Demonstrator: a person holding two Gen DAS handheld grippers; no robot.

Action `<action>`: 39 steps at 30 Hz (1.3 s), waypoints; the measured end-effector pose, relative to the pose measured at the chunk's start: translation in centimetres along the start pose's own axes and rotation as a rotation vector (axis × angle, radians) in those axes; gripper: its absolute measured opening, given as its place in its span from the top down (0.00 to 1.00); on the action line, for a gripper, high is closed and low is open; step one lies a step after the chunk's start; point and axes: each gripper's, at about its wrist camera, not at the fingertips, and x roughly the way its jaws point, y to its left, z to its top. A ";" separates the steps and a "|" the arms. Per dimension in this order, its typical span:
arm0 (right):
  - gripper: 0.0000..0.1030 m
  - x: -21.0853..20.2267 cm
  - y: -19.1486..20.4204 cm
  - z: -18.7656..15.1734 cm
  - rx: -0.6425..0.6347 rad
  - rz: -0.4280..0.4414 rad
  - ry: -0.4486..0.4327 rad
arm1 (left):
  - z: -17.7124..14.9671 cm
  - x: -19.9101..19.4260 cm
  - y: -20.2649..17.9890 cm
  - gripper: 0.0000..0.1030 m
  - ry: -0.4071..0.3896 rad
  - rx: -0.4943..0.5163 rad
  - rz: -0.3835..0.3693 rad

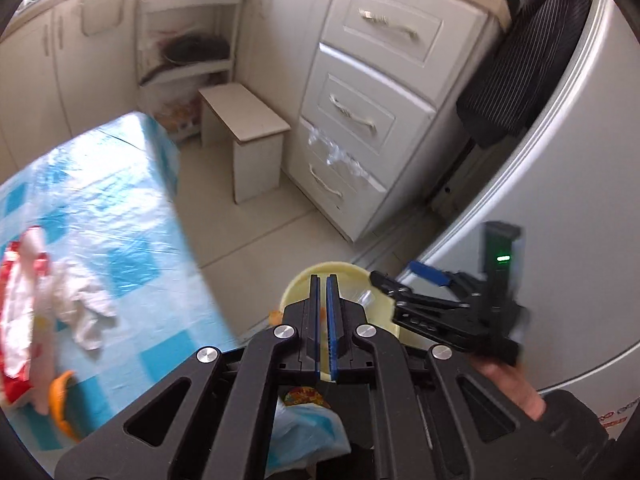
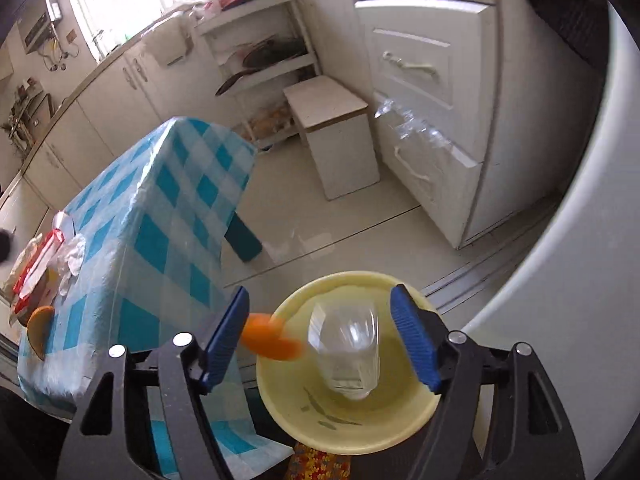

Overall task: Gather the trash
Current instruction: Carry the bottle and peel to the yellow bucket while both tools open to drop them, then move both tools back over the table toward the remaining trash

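A yellow bowl [image 2: 348,420] sits below my right gripper [image 2: 320,332], which is open and empty above it. A clear plastic cup [image 2: 346,352] lies inside the bowl. A blurred piece of orange peel [image 2: 270,340] is in mid-air at the bowl's left rim. My left gripper [image 1: 324,288] is shut on the rim of the yellow bowl [image 1: 298,280]. The right gripper's body [image 1: 452,312] shows beside it. On the blue checked table [image 1: 120,232] lie crumpled white tissue [image 1: 86,308], a red-and-white wrapper [image 1: 16,312] and orange peel [image 1: 60,400].
A small white stool [image 1: 248,136] stands on the tiled floor by a white drawer cabinet [image 1: 360,120]. A silver fridge [image 1: 560,200] is close on the right. Open shelves [image 1: 188,40] with pans stand in the corner. A blue plastic bag [image 1: 308,432] hangs under my left gripper.
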 end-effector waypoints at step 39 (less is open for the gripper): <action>0.18 -10.8 24.6 -2.4 -0.278 0.204 -0.213 | -13.8 -16.0 15.7 0.28 -0.141 -0.213 0.470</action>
